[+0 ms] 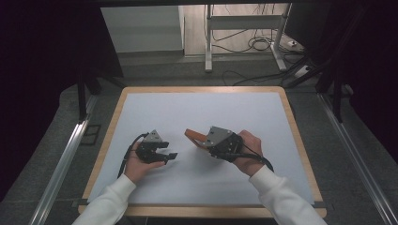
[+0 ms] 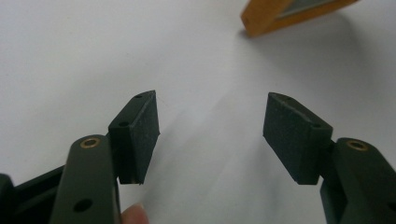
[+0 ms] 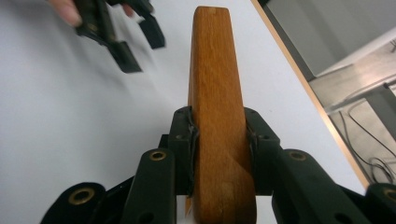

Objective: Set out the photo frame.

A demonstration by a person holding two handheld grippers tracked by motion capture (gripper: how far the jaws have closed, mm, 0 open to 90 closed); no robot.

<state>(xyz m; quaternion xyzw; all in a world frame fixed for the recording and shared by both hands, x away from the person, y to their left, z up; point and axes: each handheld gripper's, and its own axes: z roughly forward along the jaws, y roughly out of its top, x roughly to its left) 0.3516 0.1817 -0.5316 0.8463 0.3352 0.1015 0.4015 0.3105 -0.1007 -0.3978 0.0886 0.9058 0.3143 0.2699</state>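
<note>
1. High view: the right gripper [image 1: 202, 141] holds a brown wooden block [image 1: 193, 136] just above the white counter [image 1: 206, 112], near its middle. The left gripper [image 1: 170, 156] hovers near it, fingers apart and empty.
2. Left gripper view: fingers [image 2: 140, 130] spread wide over the counter; an orange-brown corner of the block [image 2: 266, 18] sits ahead.
3. Right gripper view: fingers [image 3: 182, 140] clamp the block [image 3: 217, 116] on both sides. It is smooth, grained, with a rounded far end. No readable writing.
</note>
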